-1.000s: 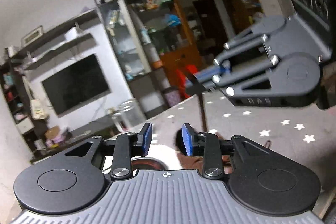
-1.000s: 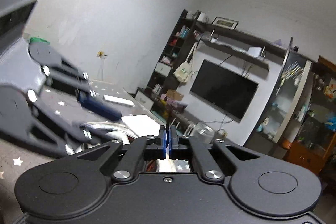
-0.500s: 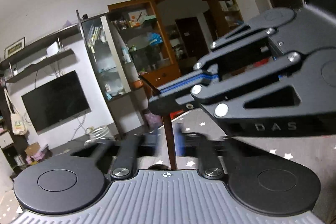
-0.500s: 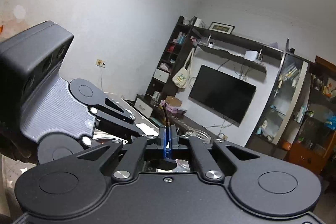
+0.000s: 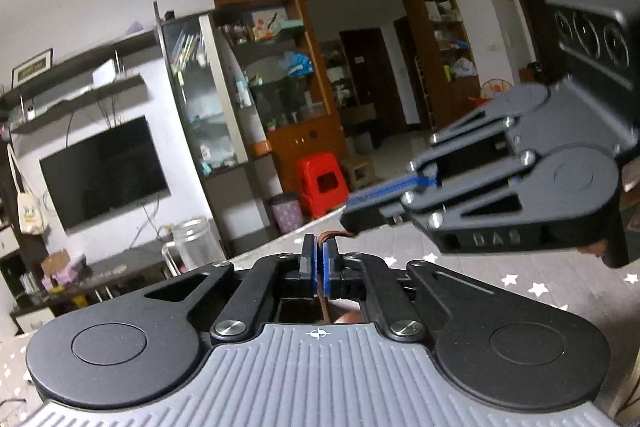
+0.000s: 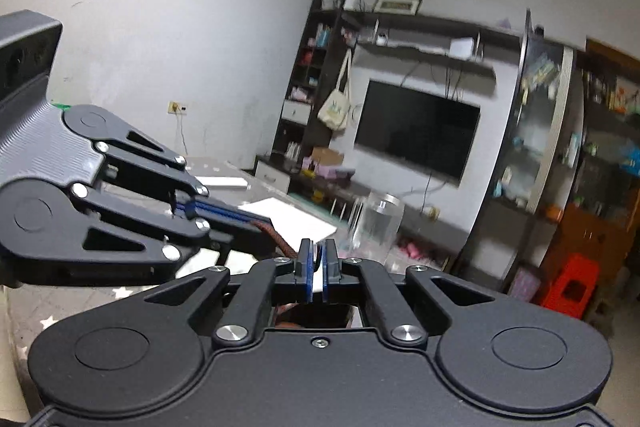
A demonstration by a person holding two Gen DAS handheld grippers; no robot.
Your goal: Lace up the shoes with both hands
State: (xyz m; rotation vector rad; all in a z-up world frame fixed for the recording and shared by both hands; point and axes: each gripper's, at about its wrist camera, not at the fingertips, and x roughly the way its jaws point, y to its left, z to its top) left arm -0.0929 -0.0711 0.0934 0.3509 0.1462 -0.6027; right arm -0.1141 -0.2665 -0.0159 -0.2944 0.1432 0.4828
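Observation:
A thin brown shoelace (image 5: 325, 307) rises between the blue pads of my left gripper (image 5: 319, 263), which is shut on it. Above the pads the lace bends right to the tip of my right gripper (image 5: 356, 209). In the right wrist view the shoelace (image 6: 276, 233) runs from the left gripper (image 6: 256, 219) down to my right gripper (image 6: 317, 267) and passes behind its left finger. The right pads stand close together with a thin slit between them. Only a brown patch of the shoe (image 5: 349, 317) shows under the fingers.
Below lies a table with a grey star-print cloth (image 5: 528, 287). A glass jar (image 6: 376, 223) and white paper (image 6: 288, 219) sit near its far edge. Beyond are a TV wall, shelves and a red stool (image 5: 322, 183).
My left gripper was open one second ago and has shut on the hanging lace. The right gripper, close in front half a second ago, has drawn back to the right.

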